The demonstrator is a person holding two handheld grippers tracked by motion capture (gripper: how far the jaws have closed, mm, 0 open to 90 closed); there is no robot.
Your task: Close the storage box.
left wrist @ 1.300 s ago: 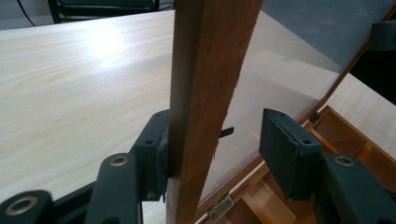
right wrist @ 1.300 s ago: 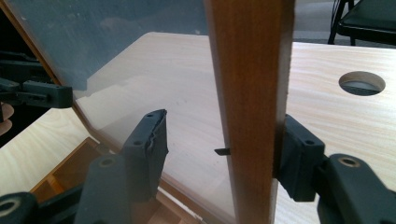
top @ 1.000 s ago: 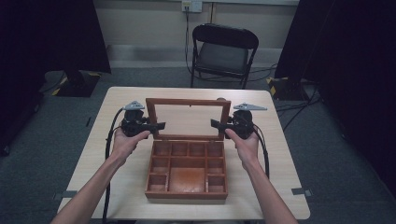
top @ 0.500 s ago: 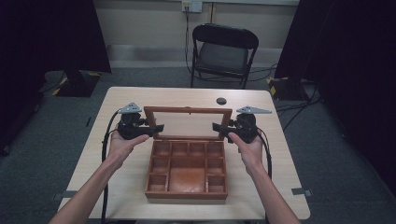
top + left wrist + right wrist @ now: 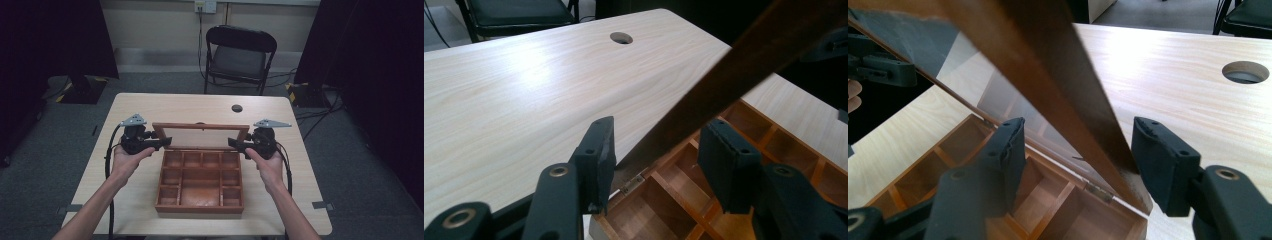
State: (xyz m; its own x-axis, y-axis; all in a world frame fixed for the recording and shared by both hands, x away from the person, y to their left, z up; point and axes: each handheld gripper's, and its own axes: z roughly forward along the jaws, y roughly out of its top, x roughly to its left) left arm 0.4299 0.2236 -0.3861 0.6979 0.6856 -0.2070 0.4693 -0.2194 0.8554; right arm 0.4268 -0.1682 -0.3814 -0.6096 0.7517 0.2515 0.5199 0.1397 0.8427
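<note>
Pale wooden surface (image 5: 150, 107) carries your compartment box (image 5: 200, 181); its glass lid (image 5: 202, 134) stands raised. Left claw (image 5: 161, 143) and right claw (image 5: 234, 143) straddle the lid's side rails, gaping, not clamping. Slip, and it slams shut.

Raised glass lid (image 5: 202, 135) of the wooden box (image 5: 200, 200) stands as a wall across mid-table between the left gripper (image 5: 162, 143) and the right gripper (image 5: 235, 144), blocking passage over the hinge line, while bare tabletop (image 5: 175, 107) behind it, round cable hole (image 5: 237, 108) aside, leaves free room.
</note>
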